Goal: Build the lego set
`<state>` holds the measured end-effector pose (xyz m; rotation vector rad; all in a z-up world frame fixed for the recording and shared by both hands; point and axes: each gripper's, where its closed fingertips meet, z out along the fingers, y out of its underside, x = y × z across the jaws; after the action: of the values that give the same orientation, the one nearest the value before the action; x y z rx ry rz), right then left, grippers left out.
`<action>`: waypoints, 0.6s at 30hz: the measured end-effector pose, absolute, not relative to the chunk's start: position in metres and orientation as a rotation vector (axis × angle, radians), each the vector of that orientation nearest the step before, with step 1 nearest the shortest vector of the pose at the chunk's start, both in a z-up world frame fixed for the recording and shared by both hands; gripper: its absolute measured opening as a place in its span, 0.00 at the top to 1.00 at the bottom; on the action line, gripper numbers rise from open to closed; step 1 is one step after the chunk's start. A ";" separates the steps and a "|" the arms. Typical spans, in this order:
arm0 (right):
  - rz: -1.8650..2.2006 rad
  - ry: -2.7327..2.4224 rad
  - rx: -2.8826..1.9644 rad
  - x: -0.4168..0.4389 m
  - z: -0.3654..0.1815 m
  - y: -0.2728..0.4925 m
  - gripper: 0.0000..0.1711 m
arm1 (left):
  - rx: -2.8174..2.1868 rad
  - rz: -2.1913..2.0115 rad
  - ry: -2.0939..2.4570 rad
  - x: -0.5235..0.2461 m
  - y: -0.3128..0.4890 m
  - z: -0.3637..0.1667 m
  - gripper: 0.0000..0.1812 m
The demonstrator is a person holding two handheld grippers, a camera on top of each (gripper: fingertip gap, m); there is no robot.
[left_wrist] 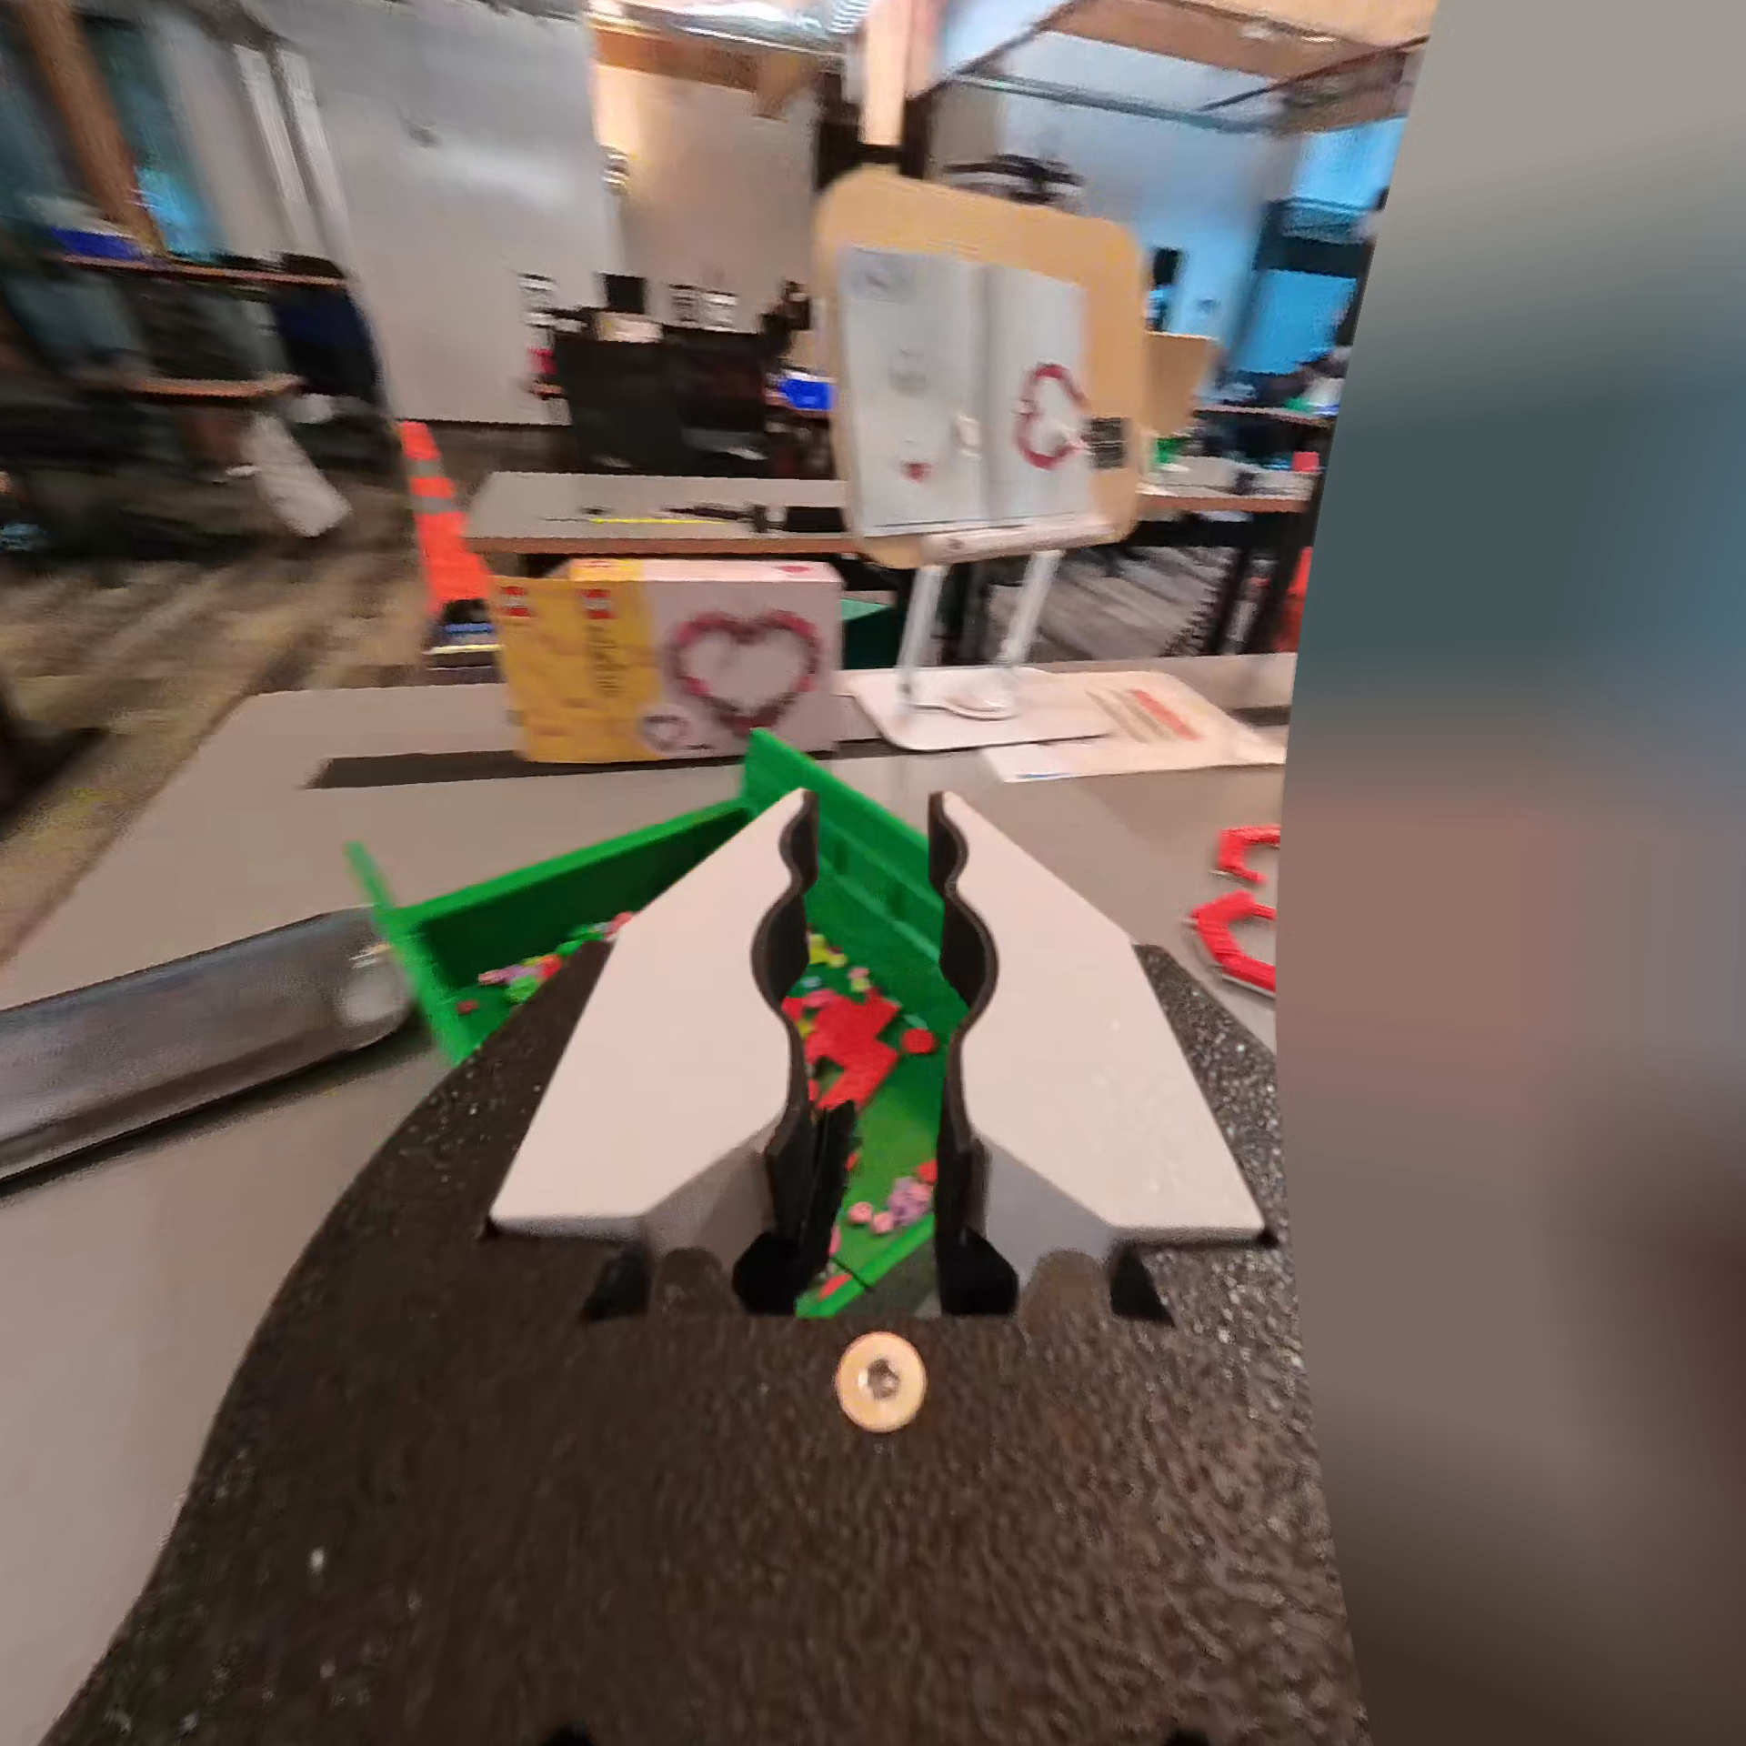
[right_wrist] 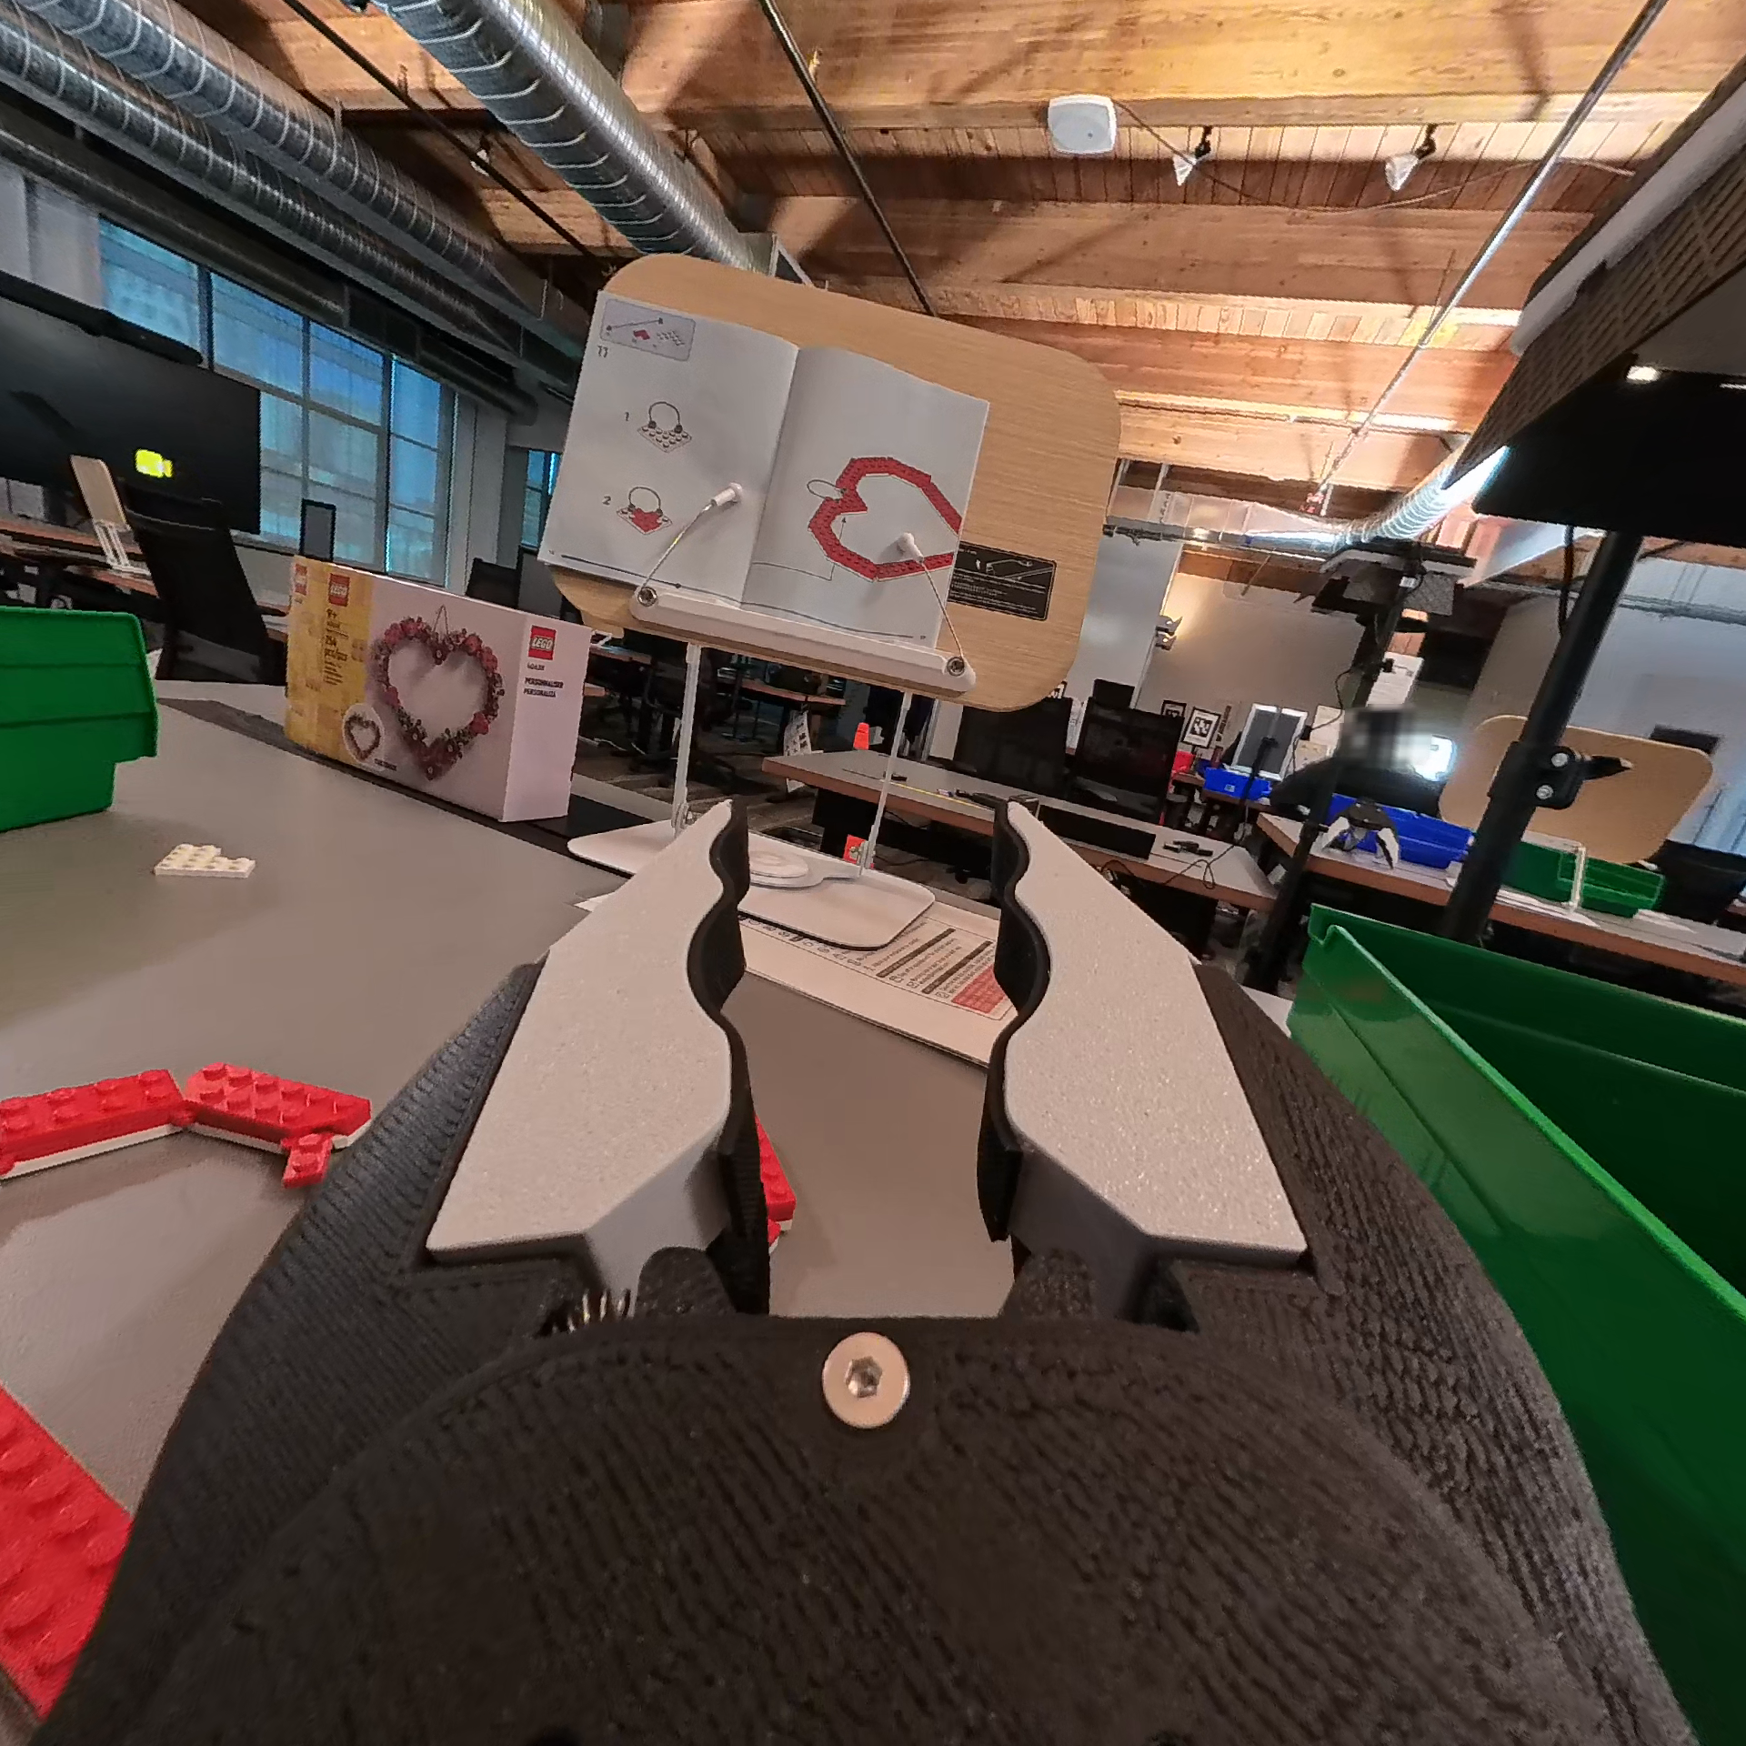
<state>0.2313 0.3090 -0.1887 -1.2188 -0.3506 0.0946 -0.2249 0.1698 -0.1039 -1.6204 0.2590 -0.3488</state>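
My left gripper is open and empty, held over a green bin that holds several loose red, pink and green pieces. A red built section of the heart frame lies on the table to its right. My right gripper is open and empty, low over the grey table. Red frame sections lie to its left, with another red section at the bottom left. A small white plate lies farther off on the left.
An instruction booklet on a wooden stand stands ahead, with the set's box to its left. A sheet of paper lies under the stand. A green bin is close on the right, another green bin at far left. Some 50 cm of space lies between my two pairs of fingers.
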 end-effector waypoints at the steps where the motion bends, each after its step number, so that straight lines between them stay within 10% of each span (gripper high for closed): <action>1: 0.094 -0.351 -1.219 0.231 -0.189 0.309 0.71 | -1.627 -0.316 0.230 -0.236 0.169 -0.103 0.87; 18: 0.095 -0.341 -1.220 0.233 -0.188 0.310 0.71 | -1.705 -0.310 0.332 -0.223 0.183 -0.133 0.81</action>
<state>0.2328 0.3097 -0.1884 -1.2205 -0.3411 0.0948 -0.2227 0.1829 -0.1335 -1.7050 0.3324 -0.3102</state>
